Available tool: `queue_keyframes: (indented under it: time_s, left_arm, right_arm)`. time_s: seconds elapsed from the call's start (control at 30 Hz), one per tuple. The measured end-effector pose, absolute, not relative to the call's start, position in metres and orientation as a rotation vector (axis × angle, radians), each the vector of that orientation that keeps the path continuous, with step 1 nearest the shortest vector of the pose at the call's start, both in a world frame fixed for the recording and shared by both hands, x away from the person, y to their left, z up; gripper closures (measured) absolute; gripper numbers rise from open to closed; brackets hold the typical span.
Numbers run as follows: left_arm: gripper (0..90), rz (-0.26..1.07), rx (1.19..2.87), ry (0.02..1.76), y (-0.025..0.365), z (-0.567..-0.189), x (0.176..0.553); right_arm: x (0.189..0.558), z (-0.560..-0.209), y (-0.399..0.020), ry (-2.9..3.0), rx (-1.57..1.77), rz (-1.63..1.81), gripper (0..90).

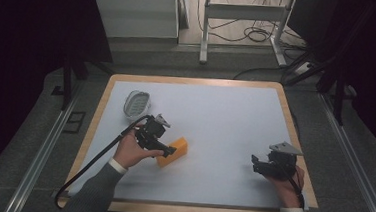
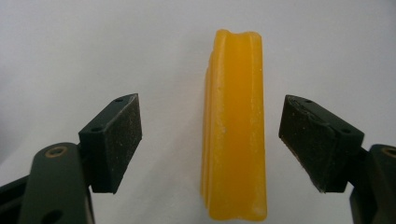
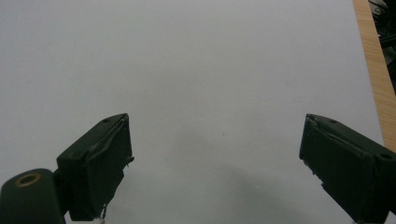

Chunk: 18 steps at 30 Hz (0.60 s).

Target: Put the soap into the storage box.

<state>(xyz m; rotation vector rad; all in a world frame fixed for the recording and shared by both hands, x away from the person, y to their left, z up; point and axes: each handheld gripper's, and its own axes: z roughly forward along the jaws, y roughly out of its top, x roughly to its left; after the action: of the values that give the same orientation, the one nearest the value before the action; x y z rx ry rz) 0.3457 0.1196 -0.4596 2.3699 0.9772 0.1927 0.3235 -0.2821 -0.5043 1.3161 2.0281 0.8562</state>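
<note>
A yellow-orange block (image 1: pixel 175 151) lies on the white table top (image 1: pixel 225 118), left of the middle. My left gripper (image 1: pixel 165 152) hangs right over it, held by a hand in a grey sleeve. In the left gripper view the block (image 2: pixel 236 135) stands on edge between the two black pads (image 2: pixel 116 140), with a clear gap on each side, so the jaws are open around it. My right gripper (image 1: pixel 258 165) rests low at the table's right front. Its pads (image 3: pixel 100 165) stand wide apart over bare white surface with nothing between them.
A small clear plastic dish (image 1: pixel 137 103) sits at the back left of the table, just beyond the left hand. The table's wooden rim (image 1: pixel 294 138) runs close to the right gripper. A black cable (image 1: pixel 97 157) trails from the left gripper off the front left.
</note>
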Motion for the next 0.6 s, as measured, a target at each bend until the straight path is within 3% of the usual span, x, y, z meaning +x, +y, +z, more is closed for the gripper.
queue_keyframes:
  time_s: [0.6]
  left_arm:
    - [24.6,0.162,2.426,0.994,0.104,-0.482,0.351]
  right_arm:
    - [0.323,-0.506,-0.281,2.035,1.297,0.852,9.4]
